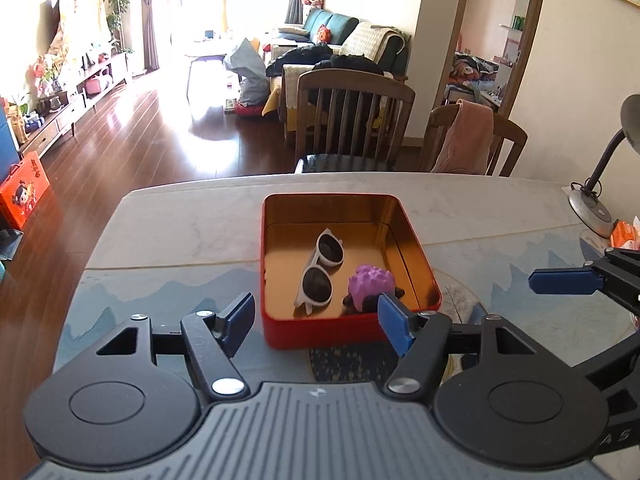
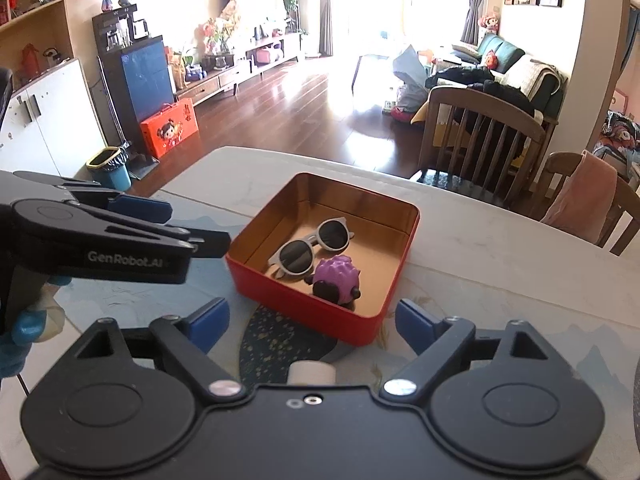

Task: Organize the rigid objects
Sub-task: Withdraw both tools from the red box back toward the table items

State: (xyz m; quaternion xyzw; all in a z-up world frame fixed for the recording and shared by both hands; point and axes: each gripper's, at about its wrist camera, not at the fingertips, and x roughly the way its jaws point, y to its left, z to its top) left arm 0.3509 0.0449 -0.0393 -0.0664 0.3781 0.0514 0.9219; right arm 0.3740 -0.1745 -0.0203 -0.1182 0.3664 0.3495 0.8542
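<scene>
Left wrist view: red tin [image 1: 340,332] sits mid-tabletop [image 1: 180,232], and everything below is placed relative to that tin.

Sunglasses: white sunglasses [image 1: 320,268] lie flat on the tin's gold floor, toward the left side, folded I think.

Toy: purple spiky toy [image 1: 370,284] with dark feet, also inside the tin, right next to the sunglasses near the front wall. Can't tell if they actually touch.

Left tongs: the left tongs [image 1: 316,320] hang over the near edge of the tin, spread apart, nothing between the blue pads.

Right tongs: the right tongs [image 2: 312,320] are on the near side of the tin too, spread wide and empty. In the left wrist view only one blue tip pokes in, off to the tin's right.

Other stuff: desk lamp [image 1: 600,184] far right of the tin, wooden chairs [image 1: 352,116] behind it.

How it'd handle, my guess: sunglasses are light, stiff plastic with slick lenses that scratch, so pinch the bridge or frame rim, not the lenses. Toy looks light and maybe a bit squishy; the bumps should give decent grip across its body.

Progress: both things look sorted into the tin already; nothing else loose near it that I can see.
</scene>
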